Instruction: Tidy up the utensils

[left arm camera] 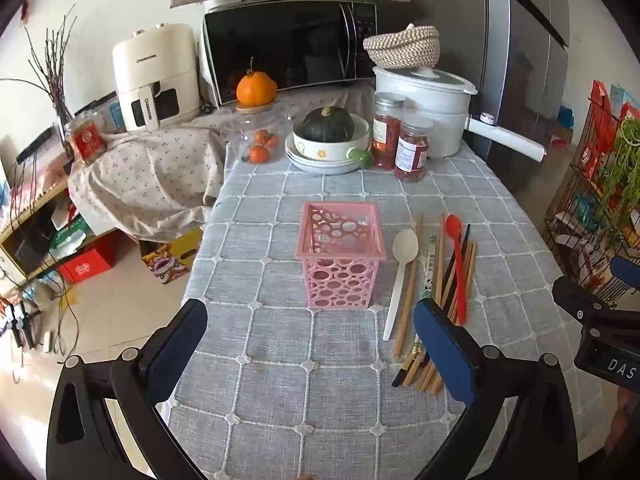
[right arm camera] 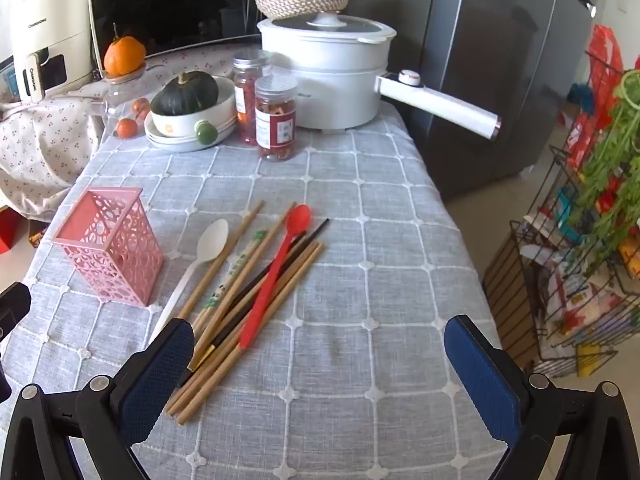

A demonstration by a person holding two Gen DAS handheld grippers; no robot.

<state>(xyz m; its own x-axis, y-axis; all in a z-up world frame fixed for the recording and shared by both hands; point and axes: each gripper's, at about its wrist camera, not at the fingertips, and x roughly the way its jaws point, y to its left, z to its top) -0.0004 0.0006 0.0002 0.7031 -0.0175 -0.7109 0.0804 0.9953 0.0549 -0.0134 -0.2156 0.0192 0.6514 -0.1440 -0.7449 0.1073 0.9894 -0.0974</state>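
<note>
Chopsticks beside right tool

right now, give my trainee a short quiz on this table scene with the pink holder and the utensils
1. True or false: the pink perforated plastic holder already contains a utensil.
2. Which spoon lies on top of the wooden chopsticks: A the red plastic spoon, B the white plastic spoon?
3. Fill in: both hand-held grippers, left and right, are ___.

Key: 1 false; 2 A; 3 open

black tool arms, blue textured pads, silver screws.
</note>
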